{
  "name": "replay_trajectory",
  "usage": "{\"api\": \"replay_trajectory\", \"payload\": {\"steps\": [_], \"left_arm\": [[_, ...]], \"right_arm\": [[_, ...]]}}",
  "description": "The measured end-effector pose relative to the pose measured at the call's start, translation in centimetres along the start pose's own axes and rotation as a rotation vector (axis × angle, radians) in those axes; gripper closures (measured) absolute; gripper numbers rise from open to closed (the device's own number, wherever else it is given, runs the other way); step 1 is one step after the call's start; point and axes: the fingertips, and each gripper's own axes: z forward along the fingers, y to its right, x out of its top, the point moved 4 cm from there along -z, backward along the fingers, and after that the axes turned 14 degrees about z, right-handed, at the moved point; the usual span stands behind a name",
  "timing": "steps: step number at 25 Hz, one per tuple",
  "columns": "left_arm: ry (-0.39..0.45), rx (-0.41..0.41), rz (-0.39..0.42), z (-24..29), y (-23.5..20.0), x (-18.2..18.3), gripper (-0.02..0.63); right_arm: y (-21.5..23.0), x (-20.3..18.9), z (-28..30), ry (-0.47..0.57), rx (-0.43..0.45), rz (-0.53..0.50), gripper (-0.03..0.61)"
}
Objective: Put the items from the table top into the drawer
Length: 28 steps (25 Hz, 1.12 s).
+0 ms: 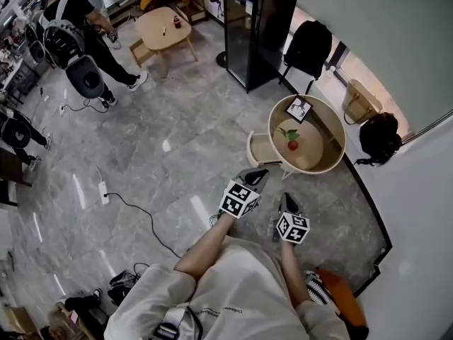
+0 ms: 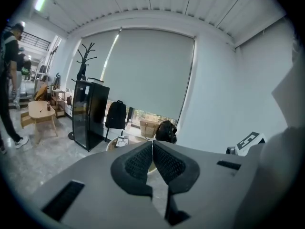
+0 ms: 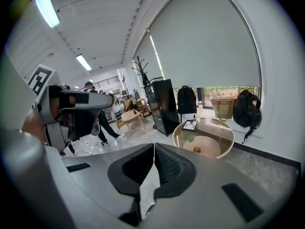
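Note:
A small round table (image 1: 338, 129) with a glass top stands ahead of me. On it are a framed picture (image 1: 299, 108) and a red fruit-like piece (image 1: 292, 145) with a green leaf (image 1: 286, 132). A pale drawer (image 1: 262, 149) juts out open on its left side. My left gripper (image 1: 256, 176) is shut and empty, held short of the drawer. My right gripper (image 1: 287, 202) is also shut and empty, a little nearer to me. The right gripper view shows the table (image 3: 228, 145), the red piece (image 3: 197, 150) and the picture (image 3: 189, 125) beyond the closed jaws.
A black cabinet (image 1: 256, 30) stands behind the table, with a black backpack (image 1: 308, 47) beside it. A woven bag (image 1: 358, 103) and another backpack (image 1: 379, 137) sit by the window. People (image 1: 78, 41), a wooden table (image 1: 164, 28) and a floor cable (image 1: 134, 214) are on the left.

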Motion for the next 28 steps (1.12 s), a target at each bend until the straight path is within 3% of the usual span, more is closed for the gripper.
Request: {"api": "replay_trajectory", "payload": {"steps": [6, 17, 21, 28], "left_arm": [[-0.007, -0.024, -0.016, 0.6, -5.1, -0.8, 0.592], [0.025, -0.031, 0.006, -1.4, -14.2, -2.7, 0.592], [0.063, 0.009, -0.033, -2.5, -16.1, -4.2, 0.592], [0.004, 0.013, -0.028, -1.5, -17.6, -5.0, 0.592]], "right_arm": [[-2.1, -1.9, 3.9, -0.034, -0.031, 0.041, 0.543], [-6.5, -0.4, 10.0, 0.012, -0.097, 0.043, 0.543], [-7.2, -0.4, 10.0, 0.034, -0.118, 0.019, 0.543], [-7.3, 0.4, 11.7, 0.04, -0.134, 0.018, 0.543]]}}
